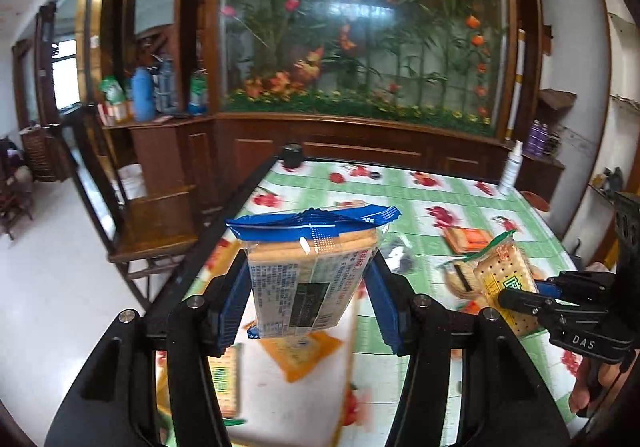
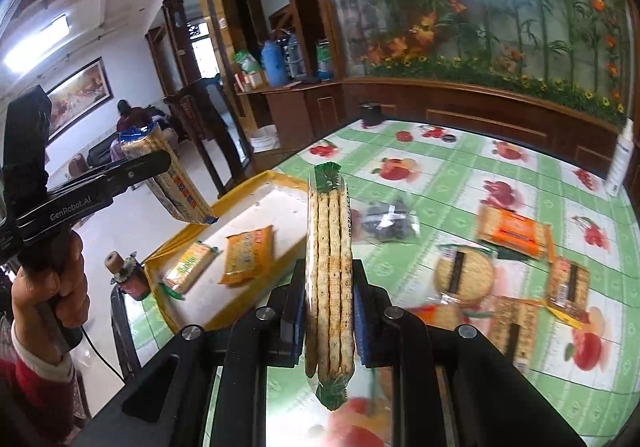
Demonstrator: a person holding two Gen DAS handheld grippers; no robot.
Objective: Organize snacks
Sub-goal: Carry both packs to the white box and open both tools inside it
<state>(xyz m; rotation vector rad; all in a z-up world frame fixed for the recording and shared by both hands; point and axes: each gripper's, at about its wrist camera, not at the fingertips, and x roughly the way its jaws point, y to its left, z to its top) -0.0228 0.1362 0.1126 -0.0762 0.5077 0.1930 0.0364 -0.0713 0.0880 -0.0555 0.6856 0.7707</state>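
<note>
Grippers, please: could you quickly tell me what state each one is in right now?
Left gripper: closed on the blue cracker pack.
Right gripper: closed on the green cracker pack.

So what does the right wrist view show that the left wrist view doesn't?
Only the right wrist view shows the yellow-rimmed tray with two packets in it, and a round cracker pack on the table. Only the left wrist view shows the purple bottles on the side shelf. Both show the blue-sealed biscuit pack in the left tool and the green-sealed cracker pack in the right tool.
</note>
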